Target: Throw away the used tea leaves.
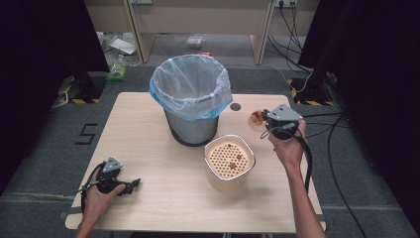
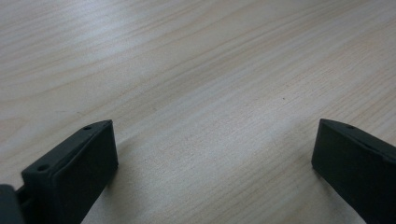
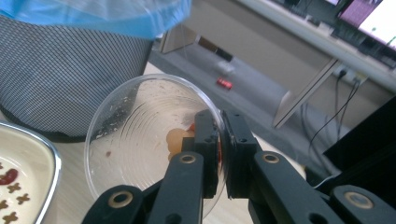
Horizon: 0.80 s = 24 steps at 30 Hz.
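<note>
A clear, round plastic bowl (image 3: 144, 140), ribbed and smeared with food scraps, is clamped by its rim in the right gripper (image 3: 219, 140) and held tilted above the pale wood-grain table (image 1: 148, 148), beside a mesh bin (image 1: 192, 99) lined with a blue bag. A cream pot (image 1: 229, 163) with a perforated insert is set nearby. The left gripper (image 2: 215, 154) is rested low over the table, its 2 jaws wide apart. Grey floor is seen around.

Lab recording bay: black curtains (image 1: 29, 44), hazard-taped stand feet (image 1: 304, 94), cables (image 1: 292, 22), floor marking (image 1: 86, 134).
</note>
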### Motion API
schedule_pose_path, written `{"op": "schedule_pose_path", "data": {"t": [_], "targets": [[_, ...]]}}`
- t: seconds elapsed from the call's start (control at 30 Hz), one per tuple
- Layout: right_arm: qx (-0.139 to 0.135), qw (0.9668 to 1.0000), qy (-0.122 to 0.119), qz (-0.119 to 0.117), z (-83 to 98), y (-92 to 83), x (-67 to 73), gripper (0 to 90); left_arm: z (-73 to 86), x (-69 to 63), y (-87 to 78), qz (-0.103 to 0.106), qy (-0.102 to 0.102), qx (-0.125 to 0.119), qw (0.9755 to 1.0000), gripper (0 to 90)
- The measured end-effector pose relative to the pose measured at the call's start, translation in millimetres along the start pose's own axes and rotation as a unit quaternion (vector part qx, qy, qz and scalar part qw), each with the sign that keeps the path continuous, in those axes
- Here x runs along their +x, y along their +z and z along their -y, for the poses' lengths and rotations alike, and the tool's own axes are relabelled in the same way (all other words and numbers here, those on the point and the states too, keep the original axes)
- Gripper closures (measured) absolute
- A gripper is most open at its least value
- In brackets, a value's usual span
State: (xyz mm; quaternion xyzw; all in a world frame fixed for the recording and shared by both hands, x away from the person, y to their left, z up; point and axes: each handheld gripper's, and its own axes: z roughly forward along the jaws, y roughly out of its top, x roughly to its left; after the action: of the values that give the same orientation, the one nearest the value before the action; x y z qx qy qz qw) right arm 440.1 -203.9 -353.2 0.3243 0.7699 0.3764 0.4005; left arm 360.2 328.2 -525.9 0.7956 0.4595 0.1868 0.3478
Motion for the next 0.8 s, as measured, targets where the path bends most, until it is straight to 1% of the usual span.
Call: {"op": "schedule_pose_path", "data": {"t": [0.07,0.13,0.2,0.27,0.33,0.4,0.43,0.47,0.5,0.6,0.67,0.7,0.73,0.77,0.8], "targets": [[-0.013,0.9998,-0.014,0.006,-3.6,-3.8,6.2,86.0,0.0,0.0,0.0,0.0,0.0,0.0,1.0,0.0],[-0.026,0.9993,-0.022,0.011,-6.2,-6.8,12.2,85.9,0.0,0.0,0.0,0.0,0.0,0.0,1.0,0.0],[-0.037,0.9982,-0.042,0.021,-9.0,-9.0,19.4,86.1,0.0,0.0,0.0,0.0,0.0,0.0,1.0,0.0],[-0.054,0.9951,-0.074,0.036,-12.2,-11.2,29.0,86.1,0.1,-0.1,0.0,0.0,0.0,0.0,1.0,0.0],[-0.065,0.9922,-0.096,0.046,-14.1,-12.5,38.0,86.1,0.0,-0.1,0.0,0.0,0.0,0.0,1.0,0.0],[-0.076,0.9873,-0.127,0.057,-15.4,-14.4,50.0,86.1,0.1,-0.1,-0.1,0.0,0.001,0.0,1.0,0.0],[-0.083,0.9836,-0.147,0.063,-15.8,-15.6,57.7,86.2,0.1,-0.1,-0.1,0.0,0.001,0.0,1.0,0.0],[-0.088,0.981,-0.159,0.068,-15.9,-16.6,62.2,86.1,0.1,-0.1,-0.1,0.0,0.001,0.0,1.0,0.0],[-0.094,0.9775,-0.174,0.074,-16.0,-18.1,67.9,86.2,0.1,-0.1,-0.1,0.0,0.001,0.0,1.0,0.0],[-0.112,0.9614,-0.231,0.1,-13.7,-22.8,84.9,86.4,0.1,-0.1,-0.1,0.0,0.001,0.0,1.0,0.0],[-0.113,0.9473,-0.276,0.116,-10.8,-25.6,97.3,86.6,0.1,-0.1,-0.1,0.0,0.001,0.0,1.0,0.0],[-0.111,0.9424,-0.291,0.122,-8.4,-25.9,102.8,86.6,0.1,-0.1,0.0,0.0,0.001,0.0,1.0,0.0],[-0.111,0.9358,-0.309,0.129,-5.8,-25.2,106.8,86.7,0.1,-0.1,0.0,0.0,0.0,0.0,1.0,0.0],[-0.109,0.9305,-0.322,0.135,-4.0,-24.6,109.8,86.9,0.1,0.0,0.0,0.0,0.001,0.0,1.0,0.0],[-0.111,0.9272,-0.328,0.142,-2.6,-25.8,112.2,87.2,0.1,-0.1,0.0,0.0,0.001,0.0,1.0,0.0]]}}
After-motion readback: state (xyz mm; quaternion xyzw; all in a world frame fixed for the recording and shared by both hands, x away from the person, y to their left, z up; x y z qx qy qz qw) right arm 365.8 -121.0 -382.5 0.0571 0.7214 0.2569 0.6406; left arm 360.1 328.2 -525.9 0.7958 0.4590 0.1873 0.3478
